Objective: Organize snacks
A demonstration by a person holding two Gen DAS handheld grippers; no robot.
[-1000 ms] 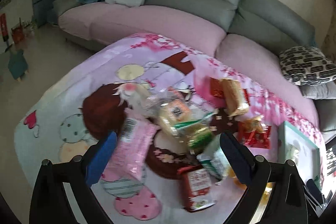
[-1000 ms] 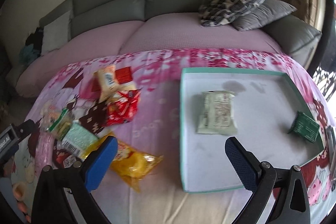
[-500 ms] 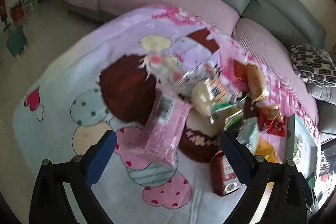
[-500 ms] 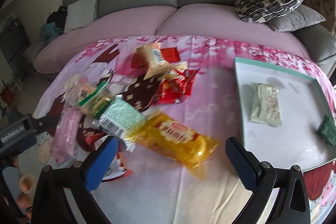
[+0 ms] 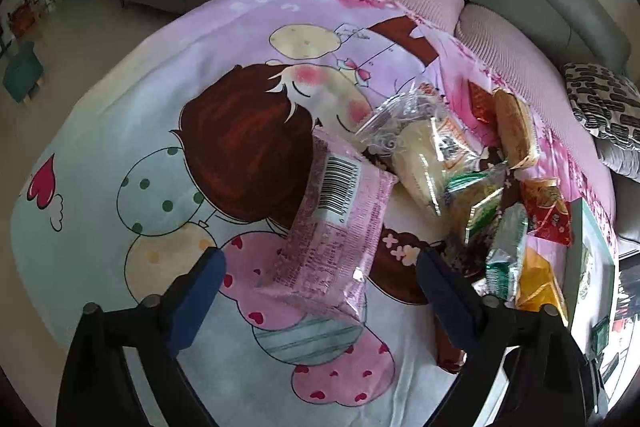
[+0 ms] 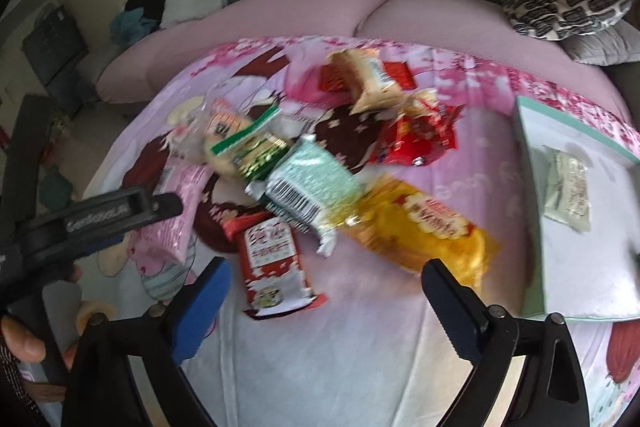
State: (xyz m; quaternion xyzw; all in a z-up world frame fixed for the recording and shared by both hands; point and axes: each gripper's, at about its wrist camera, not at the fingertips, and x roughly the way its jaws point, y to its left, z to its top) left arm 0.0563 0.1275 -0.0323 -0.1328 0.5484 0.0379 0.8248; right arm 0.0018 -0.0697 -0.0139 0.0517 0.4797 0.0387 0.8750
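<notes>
On the cartoon-printed pink bedsheet [image 5: 120,131], the left gripper [image 5: 320,281] is hovering with jaws spread wide, nothing held, over the crinkly pink plastic snack packet [image 5: 336,227], whose lower end is lying between its blue pads. Only the right view is showing the red rectangular snack packet [image 6: 274,267] between the right gripper [image 6: 326,289]'s parted, empty fingers, a pale wrapped snack [image 6: 570,191] inside the teal-rimmed white tray [image 6: 532,187], and the left gripper's black body reaching level from the left
</notes>
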